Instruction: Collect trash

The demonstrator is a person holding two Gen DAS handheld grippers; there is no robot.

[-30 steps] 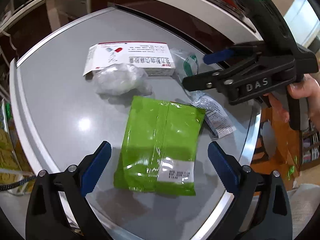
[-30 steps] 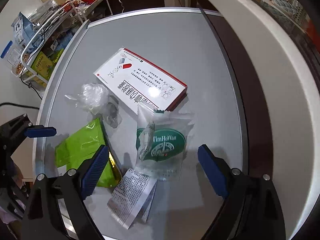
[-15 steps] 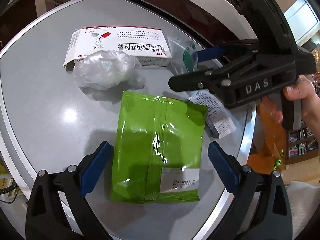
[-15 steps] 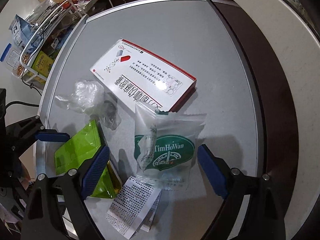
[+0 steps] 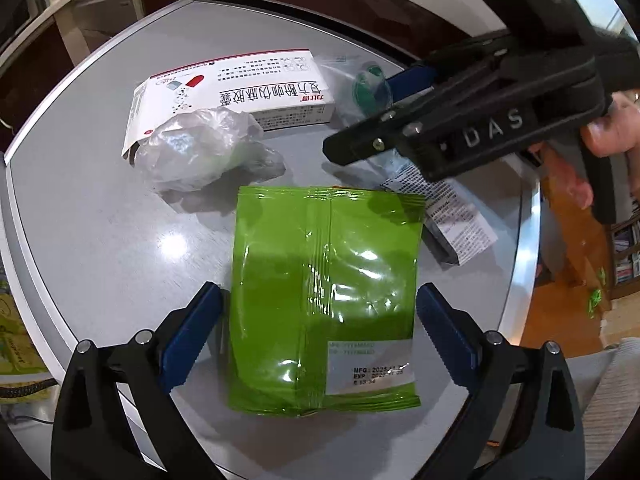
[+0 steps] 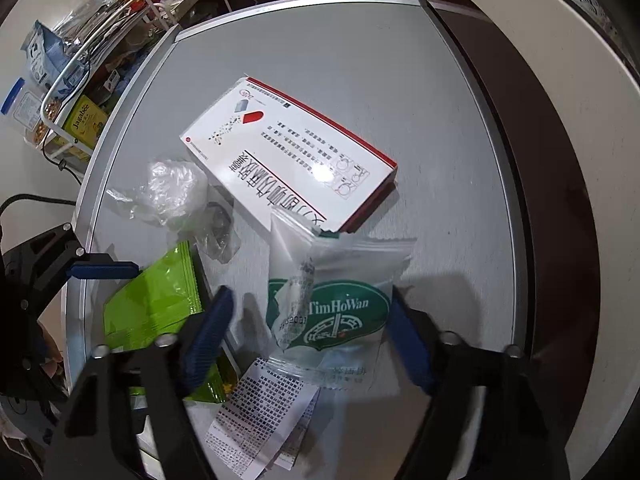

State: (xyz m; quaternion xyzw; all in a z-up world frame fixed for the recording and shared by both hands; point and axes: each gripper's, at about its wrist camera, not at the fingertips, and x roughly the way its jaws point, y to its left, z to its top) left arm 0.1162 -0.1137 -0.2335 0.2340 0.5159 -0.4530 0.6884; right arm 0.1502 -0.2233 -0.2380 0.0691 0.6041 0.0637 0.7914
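A green snack packet (image 5: 324, 300) lies flat on the grey table (image 5: 100, 240); my left gripper (image 5: 320, 332) is open with its blue pads on either side of it. It also shows in the right wrist view (image 6: 152, 304). A clear TimHoWan bag (image 6: 332, 304) lies between the open pads of my right gripper (image 6: 308, 336), which also shows in the left wrist view (image 5: 380, 120). A white medicine box (image 6: 288, 160), crumpled clear plastic (image 6: 172, 192) and a printed receipt (image 6: 260, 420) lie around them.
The table's metal rim (image 6: 480, 120) borders a dark gap and a white counter (image 6: 560, 100) on the right. A wire rack with snack packs (image 6: 72, 92) stands beyond the table's left edge. A cable (image 6: 36, 200) runs there.
Both grippers have moved down and forward. The left pads now straddle the green packet; the right pads now straddle the TimHoWan bag and have narrowed a little.
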